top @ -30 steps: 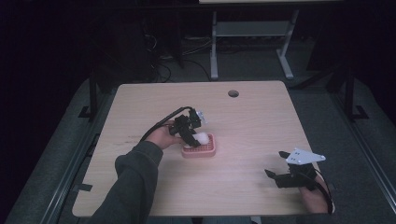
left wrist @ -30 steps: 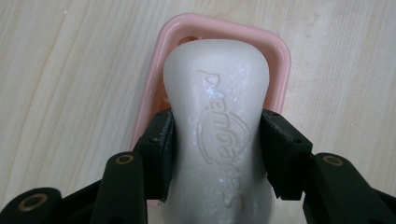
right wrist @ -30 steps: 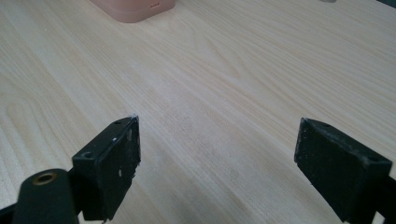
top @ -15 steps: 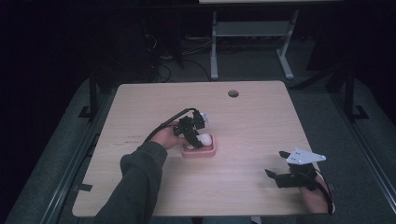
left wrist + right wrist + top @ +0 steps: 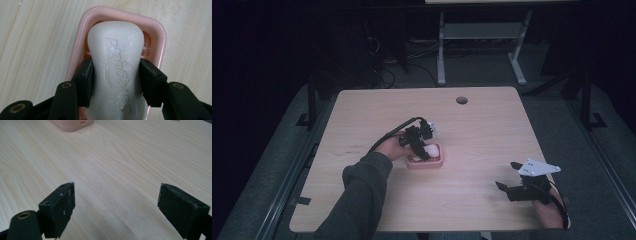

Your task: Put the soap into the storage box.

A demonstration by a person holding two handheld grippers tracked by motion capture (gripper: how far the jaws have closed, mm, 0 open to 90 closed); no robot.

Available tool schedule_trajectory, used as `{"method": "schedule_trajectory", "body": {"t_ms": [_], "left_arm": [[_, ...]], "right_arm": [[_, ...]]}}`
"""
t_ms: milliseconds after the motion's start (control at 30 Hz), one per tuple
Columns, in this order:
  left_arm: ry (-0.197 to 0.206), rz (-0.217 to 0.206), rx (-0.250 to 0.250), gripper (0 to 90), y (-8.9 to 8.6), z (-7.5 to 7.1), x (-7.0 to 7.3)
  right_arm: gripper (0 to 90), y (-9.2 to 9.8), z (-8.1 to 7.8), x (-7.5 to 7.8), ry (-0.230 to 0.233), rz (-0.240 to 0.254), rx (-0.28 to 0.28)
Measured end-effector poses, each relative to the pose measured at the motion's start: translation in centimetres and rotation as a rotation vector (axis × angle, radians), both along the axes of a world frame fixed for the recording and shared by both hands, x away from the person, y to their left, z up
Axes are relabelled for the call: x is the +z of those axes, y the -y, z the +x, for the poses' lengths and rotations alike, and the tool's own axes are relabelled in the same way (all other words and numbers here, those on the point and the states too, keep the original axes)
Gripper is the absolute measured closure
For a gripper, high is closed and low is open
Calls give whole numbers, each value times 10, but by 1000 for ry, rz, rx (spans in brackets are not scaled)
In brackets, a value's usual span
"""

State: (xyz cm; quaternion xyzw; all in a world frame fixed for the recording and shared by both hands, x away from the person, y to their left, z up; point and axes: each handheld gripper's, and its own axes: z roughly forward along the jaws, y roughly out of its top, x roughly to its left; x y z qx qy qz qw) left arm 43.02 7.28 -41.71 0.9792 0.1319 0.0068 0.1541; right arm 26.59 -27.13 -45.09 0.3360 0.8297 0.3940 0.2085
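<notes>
A white bar of soap (image 5: 116,62) with raised lettering lies in a pink soap dish (image 5: 155,32) on the wooden table. My left gripper (image 5: 116,82) is shut on the soap, one black jaw pressed against each long side. In the high view the left gripper (image 5: 421,147) points down over the pink dish (image 5: 432,163) at mid-table, with the white soap (image 5: 432,149) between its jaws. My right gripper (image 5: 507,186) rests low near the table's front right, open, nothing between its jaws. The right gripper view has the right gripper (image 5: 116,202) over bare wood and the dish's base (image 5: 72,124) at the top edge.
The light wooden table (image 5: 492,130) has a round cable hole (image 5: 461,100) near its far edge. A black cable (image 5: 389,132) trails from the left gripper. Beyond the table stands a metal frame (image 5: 479,35) on a dark floor.
The left hand and gripper have shifted slightly right and down over the dish with the soap. The right gripper has stayed put.
</notes>
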Motion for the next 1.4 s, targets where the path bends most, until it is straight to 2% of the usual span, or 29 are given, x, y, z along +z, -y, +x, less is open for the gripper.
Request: {"method": "schedule_trajectory", "body": {"t_ms": [200, 367, 733, 933, 1400], "left_arm": [[1, 5, -2, 490, 0, -1, -1], [1, 5, -1, 489, 0, -1, -2], [-7, 11, 1, 489, 0, -1, -2], [1, 20, 3, 489, 1, -2, -4], [22, 15, 11, 425, -3, -4, 2]], "right_arm": [[138, 0, 1, 0, 7, -13, 8], [137, -1, 0, 0, -4, 5, -3], [137, -2, 0, 0, -4, 5, -2], [138, -2, 1, 0, -4, 4, -2], [138, -3, 1, 0, -5, 2, 1]]}}
